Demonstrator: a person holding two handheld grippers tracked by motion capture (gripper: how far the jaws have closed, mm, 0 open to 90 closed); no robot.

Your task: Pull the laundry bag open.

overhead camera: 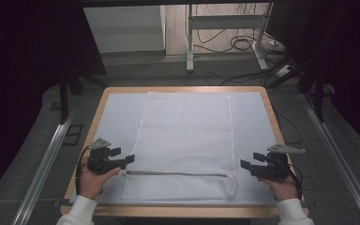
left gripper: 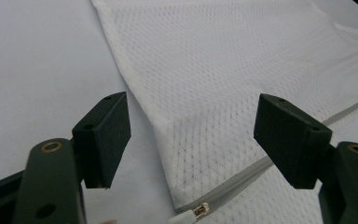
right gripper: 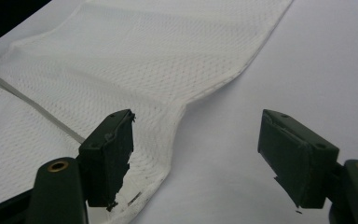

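Looking at a white mesh laundry bag (overhead camera: 185, 140) laid flat in the middle of the table (overhead camera: 267, 105), on a white sheet (overhead camera: 253, 122), long side running away from the near edge. Grey zipper (overhead camera: 178, 174) crosses it near the close end; zipper pull (left gripper: 199, 211) sits at the bag's left edge, right under the left gripper view.

Left gripper (overhead camera: 127, 160) just beside the bag's near-left edge, jaws spread wide, nothing between them. Right gripper (overhead camera: 244, 164) just beside the near-right corner, jaws likewise wide and empty; foam on its pads (right gripper: 114, 156) looks torn.

Handling guess: very light, fully limp, no stiffness anywhere except the zipper tape. Will sag, drape and fold on itself when lifted. Open weave should give the pads decent bite, so slip unlikely; snagging on the ragged pad foam possible.

Best holds: hemmed side edges or the two near corners, pinching both layers. Zipper tape also a firm spot. Avoid a single-layer pinch mid-panel, likely to separate the layers and bunch up.
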